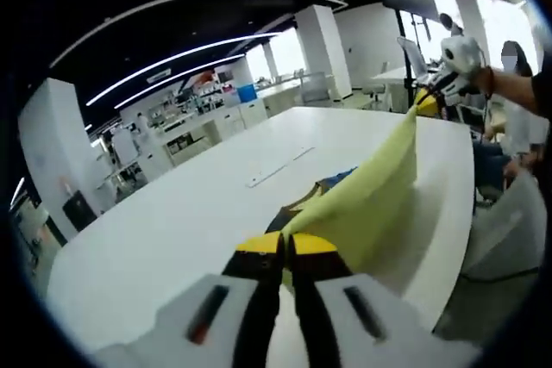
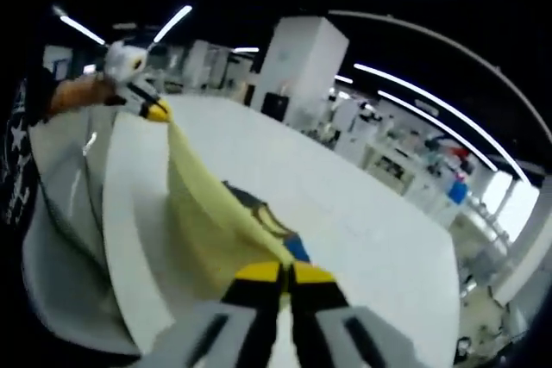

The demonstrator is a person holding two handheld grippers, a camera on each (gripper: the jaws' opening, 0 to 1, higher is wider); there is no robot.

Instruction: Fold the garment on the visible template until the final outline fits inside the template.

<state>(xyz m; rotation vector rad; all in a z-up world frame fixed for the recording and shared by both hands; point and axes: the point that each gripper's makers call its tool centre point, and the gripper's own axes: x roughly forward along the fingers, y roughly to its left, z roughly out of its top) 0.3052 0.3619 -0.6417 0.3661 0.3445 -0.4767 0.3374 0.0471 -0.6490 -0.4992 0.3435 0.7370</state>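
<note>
A pale yellow garment (image 1: 371,187) with a dark and blue print hangs stretched in the air above the white table (image 1: 172,221). My left gripper (image 1: 285,246) is shut on one end of it at the bottom of the left gripper view. The cloth rises to the upper right, where my right gripper (image 1: 429,99) pinches the other end. In the right gripper view, my right gripper (image 2: 285,273) is shut on the garment (image 2: 203,204), which runs up-left to the left gripper (image 2: 158,112). A thin pale strip (image 1: 278,165) lies on the table beyond the cloth.
The table's edge (image 1: 448,239) curves along the right, with a person's arm (image 1: 513,84) and grey clothing beyond it. Desks, shelves and a white pillar (image 2: 302,66) stand far behind the table (image 2: 371,221).
</note>
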